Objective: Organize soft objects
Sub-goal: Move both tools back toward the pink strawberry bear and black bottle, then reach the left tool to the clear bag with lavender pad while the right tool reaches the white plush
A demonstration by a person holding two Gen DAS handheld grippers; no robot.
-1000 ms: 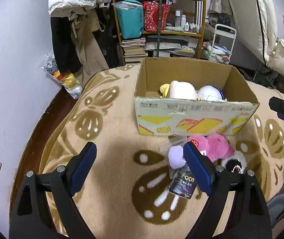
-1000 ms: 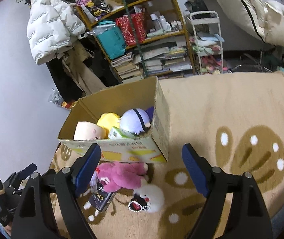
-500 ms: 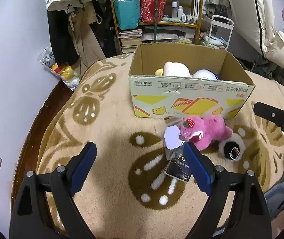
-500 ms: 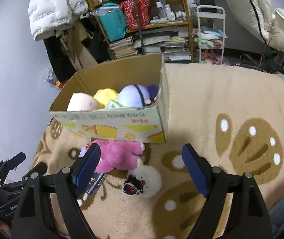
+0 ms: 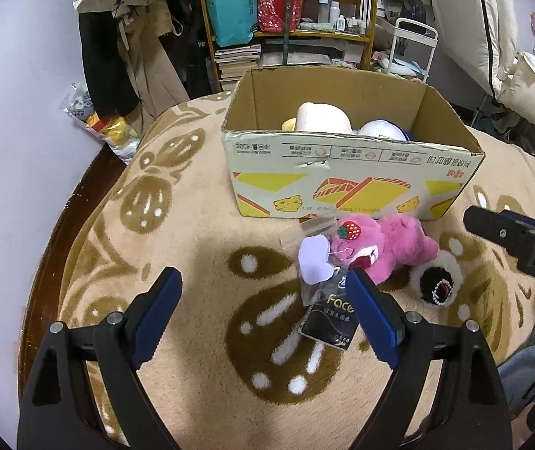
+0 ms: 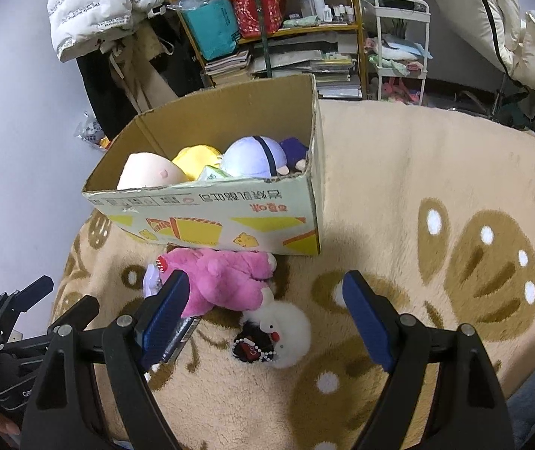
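Pink plush [image 6: 226, 281] next: I've got both tongs, left [image 5: 263, 315] and right [image 6: 263, 318], gaping empty, so lower, pinch, drop it in the box [image 6: 207, 221].

Cardboard box [image 6: 230, 221] walls the far side, pink plush [image 6: 226, 277] against it, blanket [image 6: 398, 172] rightward bare

The box [image 5: 349, 157] wall hides the lower parts of the toys inside; the black packet [image 6: 177, 337], lower left, sits mostly behind a hand-held gripper finger [image 6: 162, 315].
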